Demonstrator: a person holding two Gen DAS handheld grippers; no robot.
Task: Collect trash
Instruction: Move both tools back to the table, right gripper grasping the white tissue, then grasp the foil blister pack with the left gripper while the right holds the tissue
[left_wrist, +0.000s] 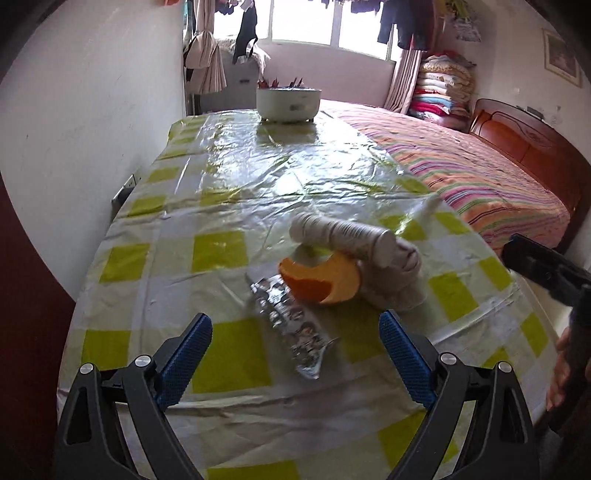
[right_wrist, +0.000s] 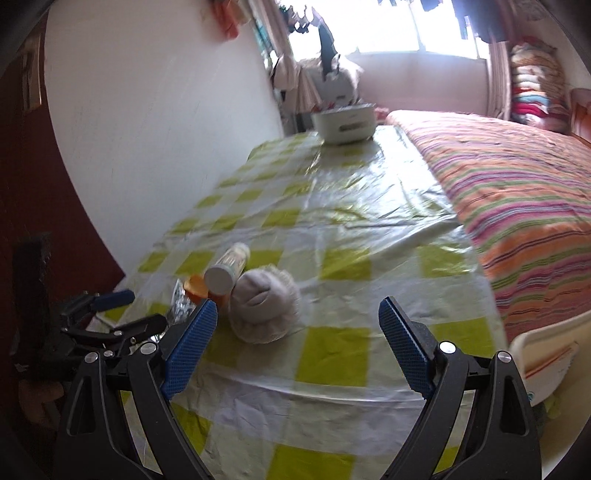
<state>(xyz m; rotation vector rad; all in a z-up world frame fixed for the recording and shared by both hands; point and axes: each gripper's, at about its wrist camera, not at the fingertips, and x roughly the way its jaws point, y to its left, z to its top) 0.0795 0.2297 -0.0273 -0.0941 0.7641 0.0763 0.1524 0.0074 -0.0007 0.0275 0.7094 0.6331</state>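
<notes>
From my remote seat I had the left gripper (left_wrist: 295, 345) with its fingers spread wide and empty, hanging over the near end of the surface (left_wrist: 221, 177). Working left to right, the foil wrapper (left_wrist: 291, 325) lay flat between those fingers but below them; being thin and slick on the plastic cloth, it could have skated away or let the fingers scrape the cloth and bunch it. Just past it sat the orange peel (left_wrist: 325, 277), touching the wrapper, so a loose pinch risked taking both or neither. The white tube (left_wrist: 343, 236) rested across the peel and the grey cloth bundle (left_wrist: 391, 280); a nudge could have sent it rolling towards the right edge. What the bundle was I could not quite make out. The right gripper (right_wrist: 299, 330) was likewise gaping and empty, near the bundle, close enough to collide with the left.
</notes>
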